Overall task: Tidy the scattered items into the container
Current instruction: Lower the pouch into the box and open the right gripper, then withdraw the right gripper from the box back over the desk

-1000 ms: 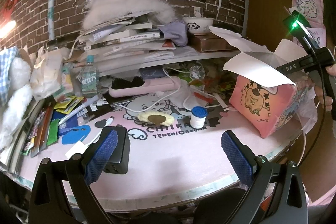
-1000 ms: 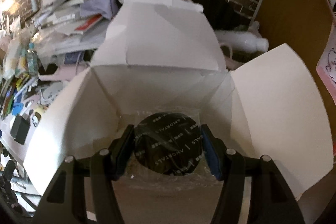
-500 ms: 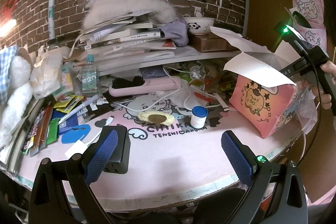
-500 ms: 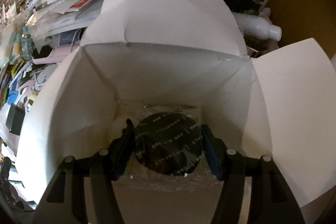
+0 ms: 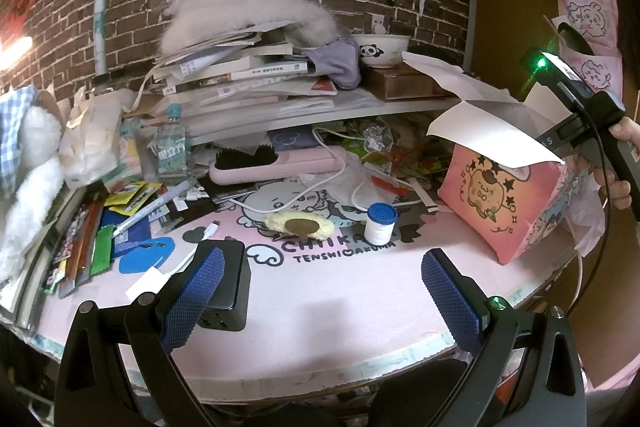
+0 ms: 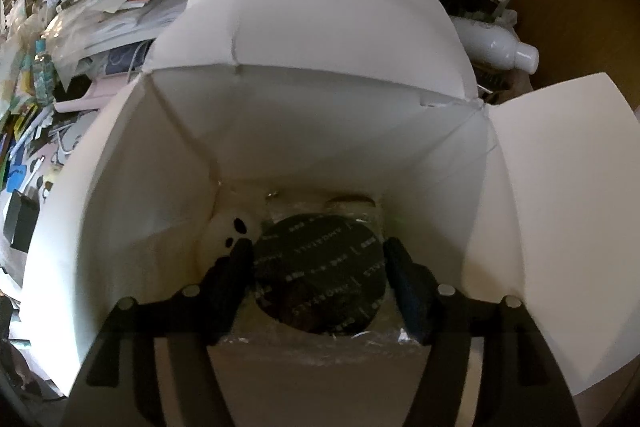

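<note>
Round black disc (image 6: 320,273) — wrapped in clear film, printed with pale lettering — lying flat at the bottom of the open white-lined box (image 6: 312,131), low centre of the right wrist frame. Sits squarely between the fingers of the right gripper (image 6: 320,281), jaws opening, a sliver of gap on the right pad, left pad too dark to judge. Beside it, lower left, a small white plush (image 6: 228,235). Next likely: straight lift out past the flaps. Left gripper (image 5: 320,291) released, nothing between its blue pads, hovering over the pink mat (image 5: 340,283) — black charger block (image 5: 232,287) touching the left pad's outer side in the frame, small white jar (image 5: 380,223) further up, centre.
</note>
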Demonstrator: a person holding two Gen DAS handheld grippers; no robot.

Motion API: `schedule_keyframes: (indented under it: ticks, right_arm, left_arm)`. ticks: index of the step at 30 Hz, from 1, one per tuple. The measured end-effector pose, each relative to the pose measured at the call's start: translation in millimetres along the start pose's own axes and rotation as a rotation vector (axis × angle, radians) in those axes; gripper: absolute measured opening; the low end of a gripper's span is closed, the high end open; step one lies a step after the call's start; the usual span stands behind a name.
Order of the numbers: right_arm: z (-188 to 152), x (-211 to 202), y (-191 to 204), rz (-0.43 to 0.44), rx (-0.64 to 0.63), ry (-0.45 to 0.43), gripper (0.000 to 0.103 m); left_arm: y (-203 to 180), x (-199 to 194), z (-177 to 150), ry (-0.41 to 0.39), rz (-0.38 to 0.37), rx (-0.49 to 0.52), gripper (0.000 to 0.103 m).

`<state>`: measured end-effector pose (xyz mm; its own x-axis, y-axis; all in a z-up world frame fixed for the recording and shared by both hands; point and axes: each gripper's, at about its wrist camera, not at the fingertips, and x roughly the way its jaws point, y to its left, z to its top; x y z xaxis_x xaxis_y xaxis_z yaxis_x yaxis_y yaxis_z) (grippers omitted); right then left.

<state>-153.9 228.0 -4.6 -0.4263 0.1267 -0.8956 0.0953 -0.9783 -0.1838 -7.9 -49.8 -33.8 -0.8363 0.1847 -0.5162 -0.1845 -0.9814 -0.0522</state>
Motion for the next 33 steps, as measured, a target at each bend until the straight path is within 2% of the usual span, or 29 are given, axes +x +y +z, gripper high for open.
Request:
schedule_keyframes:
  ticks: [7,17,21,29,33]
  right_arm:
    - [-2.5,-3.3,7.7,-0.011,-0.006,-0.005,0.073]
    - [-8.0,-6.2,7.2,-0.034,-0.001,-0.042,0.074]
    - [-6.5,-23.9,5.6,-0.073,0.004,-0.142,0.074]
    - [-14.1,-93.3,25.5,-0.101,-0.037,-0.391,0.092]
    - [-21.7,-111.7,40.9,-0.093,-0.07,-0.465,0.093]
  left_arm:
    - [0.1,-0.4,-0.2,0.0,0.0,0.002,0.099]
    - [0.0,-0.2,-1.0,0.0,0.001,0.002,0.099]
    - [1.8,-1.0,-0.1,-0.001,0.003,-0.003,0.099]
    - [6.8,-7.0,-0.5,-0.007,0.005,-0.019,0.099]
    - [7.2,-7.4,-0.7,-0.01,0.006,-0.017,0.099]
